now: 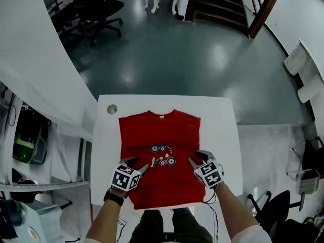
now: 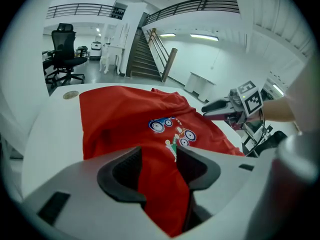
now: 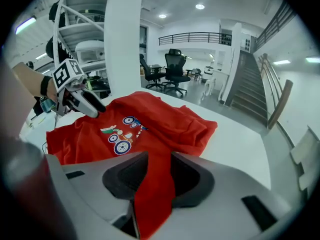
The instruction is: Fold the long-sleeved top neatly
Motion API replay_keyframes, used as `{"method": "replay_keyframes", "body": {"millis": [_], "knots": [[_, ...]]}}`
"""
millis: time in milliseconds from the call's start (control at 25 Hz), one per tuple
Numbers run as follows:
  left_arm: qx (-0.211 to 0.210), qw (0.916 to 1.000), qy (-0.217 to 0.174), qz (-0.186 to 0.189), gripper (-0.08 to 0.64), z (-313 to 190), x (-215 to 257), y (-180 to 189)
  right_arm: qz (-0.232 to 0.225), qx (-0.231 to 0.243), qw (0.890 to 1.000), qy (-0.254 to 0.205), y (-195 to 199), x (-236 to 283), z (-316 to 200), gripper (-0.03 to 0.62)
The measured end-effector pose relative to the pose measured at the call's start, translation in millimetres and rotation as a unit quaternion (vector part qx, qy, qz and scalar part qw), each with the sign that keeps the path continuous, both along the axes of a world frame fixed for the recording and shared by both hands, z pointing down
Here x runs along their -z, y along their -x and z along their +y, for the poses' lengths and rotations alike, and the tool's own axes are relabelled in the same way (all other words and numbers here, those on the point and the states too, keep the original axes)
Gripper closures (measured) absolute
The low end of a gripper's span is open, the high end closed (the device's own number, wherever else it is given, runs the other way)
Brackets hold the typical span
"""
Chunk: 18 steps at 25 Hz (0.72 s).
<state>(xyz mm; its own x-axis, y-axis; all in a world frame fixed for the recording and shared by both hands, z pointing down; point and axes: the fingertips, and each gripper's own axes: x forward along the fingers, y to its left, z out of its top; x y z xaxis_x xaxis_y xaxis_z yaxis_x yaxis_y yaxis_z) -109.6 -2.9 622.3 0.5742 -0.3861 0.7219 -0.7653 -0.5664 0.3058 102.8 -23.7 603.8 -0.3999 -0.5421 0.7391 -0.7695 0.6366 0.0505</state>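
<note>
Grippers clamped on the red long-sleeved top [image 1: 159, 135], one at each side.
We see the top spread front-up on the white table [image 1: 223, 115], collar toward the far edge and hem at the near edge, with the printed motif [image 1: 163, 156] of wheeled vehicles on its chest. We hold the left gripper [image 1: 137, 164] over the top's left part, beside the motif; in the left gripper view its jaws pinch a raised fold of red cloth. We hold the right gripper [image 1: 198, 157] near the top's right edge, and the right gripper view shows its jaws closed on a fold of the same cloth. A round grey disc [image 1: 112, 109] lies on the table near the far left corner, clear of the top.
</note>
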Motion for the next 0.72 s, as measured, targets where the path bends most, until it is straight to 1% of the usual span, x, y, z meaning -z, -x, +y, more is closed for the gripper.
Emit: {"method": "replay_keyframes", "body": {"millis": [200,440,600,720], "knots": [[0.0,1.0,-0.008,-0.001,0.341,18.1,2.4,6.4,-0.001,-0.002,1.0,0.007,5.3,-4.1,27.3,0.437],[0.003,0.9994,-0.026,-0.024,0.341,49.1,9.3,11.9,-0.008,0.011,1.0,0.0,7.2,-1.3,59.8,0.437],[0.011,0.9985,-0.037,-0.037,0.341,79.7,11.6,15.7,-0.011,0.03,0.999,-0.008,8.2,1.6,86.1,0.437],[0.013,0.9978,-0.045,-0.048,0.341,103.9,13.0,16.4,-0.013,0.033,0.999,-0.009,1.9,-3.0,108.6,0.437]]}}
